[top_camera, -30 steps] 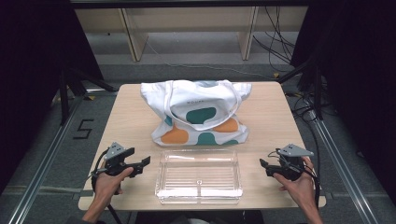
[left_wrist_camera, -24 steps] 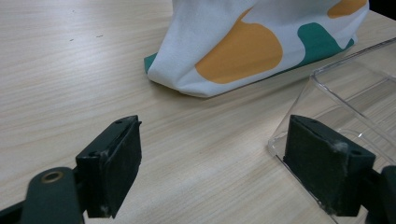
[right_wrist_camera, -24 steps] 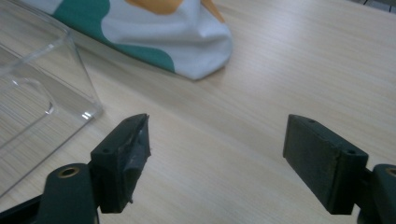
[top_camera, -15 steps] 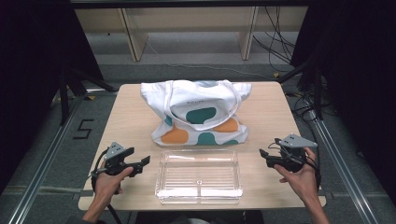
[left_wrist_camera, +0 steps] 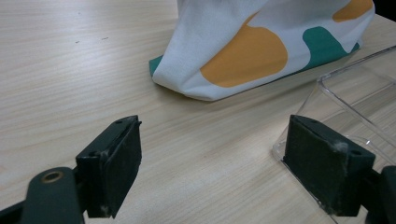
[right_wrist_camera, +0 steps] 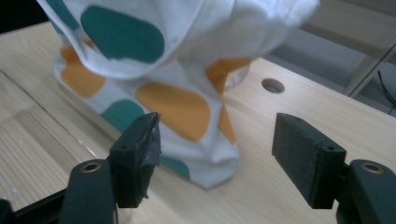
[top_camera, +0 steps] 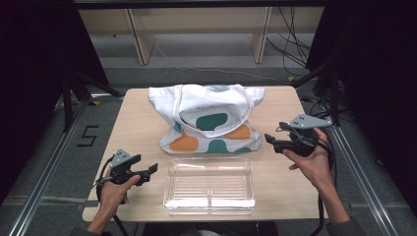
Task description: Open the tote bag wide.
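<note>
1. Tote bag (top_camera: 209, 120), white cloth with teal and orange blobs, sits slumped at the middle of the desk (top_camera: 137, 118), just behind the clear plastic tray (top_camera: 209, 184). It is the thing nearest my right gripper's line.
2. Handling, my judgement: soft, light, floppy fabric. It will sag and fold when lifted, no fragility. Best hold looks like the straps (top_camera: 183, 105) draped over the top, or a bunched fold at the upper edge; the flat printed side gives little to pinch.
3. Right gripper (top_camera: 271, 141) is raised off the desk at the bag's right side, pointing in toward its lower corner. Its jaws have just been closing somewhat, yet stand apart with nothing between them; the bag's corner (right_wrist_camera: 205, 158) lies beyond the pads.
4. Left gripper (top_camera: 152, 169) rests low by the tray's left edge (left_wrist_camera: 299, 116), jaws spread wide, empty.
5. Both hands enter from the near edge, forearms angled inward.
</note>
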Demonstrator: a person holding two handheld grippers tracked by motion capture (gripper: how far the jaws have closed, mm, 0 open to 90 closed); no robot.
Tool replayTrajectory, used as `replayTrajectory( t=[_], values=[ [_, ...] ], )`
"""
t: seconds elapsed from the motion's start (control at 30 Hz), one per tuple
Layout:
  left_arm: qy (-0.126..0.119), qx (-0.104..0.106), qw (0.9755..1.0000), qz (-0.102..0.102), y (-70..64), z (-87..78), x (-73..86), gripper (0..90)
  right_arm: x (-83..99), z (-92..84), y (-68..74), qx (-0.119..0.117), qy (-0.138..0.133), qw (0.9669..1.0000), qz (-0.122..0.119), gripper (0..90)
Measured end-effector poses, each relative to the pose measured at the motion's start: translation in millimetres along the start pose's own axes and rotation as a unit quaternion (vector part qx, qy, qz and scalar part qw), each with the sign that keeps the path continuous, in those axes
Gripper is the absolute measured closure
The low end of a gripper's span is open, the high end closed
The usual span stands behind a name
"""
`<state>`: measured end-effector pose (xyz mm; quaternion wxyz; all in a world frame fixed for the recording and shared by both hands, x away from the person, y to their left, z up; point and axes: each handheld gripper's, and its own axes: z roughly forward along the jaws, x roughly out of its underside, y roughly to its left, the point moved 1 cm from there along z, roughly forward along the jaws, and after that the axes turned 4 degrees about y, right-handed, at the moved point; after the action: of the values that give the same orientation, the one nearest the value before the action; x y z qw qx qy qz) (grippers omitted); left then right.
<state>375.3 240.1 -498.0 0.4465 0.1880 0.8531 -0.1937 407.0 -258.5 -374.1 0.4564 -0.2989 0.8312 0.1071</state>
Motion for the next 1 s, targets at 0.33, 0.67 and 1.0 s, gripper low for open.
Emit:
replayTrajectory(
  t=[0.33, 0.67, 1.0],
  values=[
    [0.0, 0.0, 1.0, 0.004, 0.1, 0.8, -1.0, 18.4, -57.1, 9.1, 0.0, -0.006, -0.011, 0.9996, -0.026, 37.0],
    [0.0, 0.007, 1.0, 0.005, -0.7, 1.5, -1.5, 18.3, -115.7, 44.2, -5.9, -0.007, -0.001, 0.9996, -0.026, 39.1],
    [-0.001, 0.011, 0.9999, 0.012, -1.0, 0.9, -1.6, 18.3, -145.0, 80.9, -9.2, -0.009, 0.023, 0.9993, -0.03, 39.1]
  ],
)
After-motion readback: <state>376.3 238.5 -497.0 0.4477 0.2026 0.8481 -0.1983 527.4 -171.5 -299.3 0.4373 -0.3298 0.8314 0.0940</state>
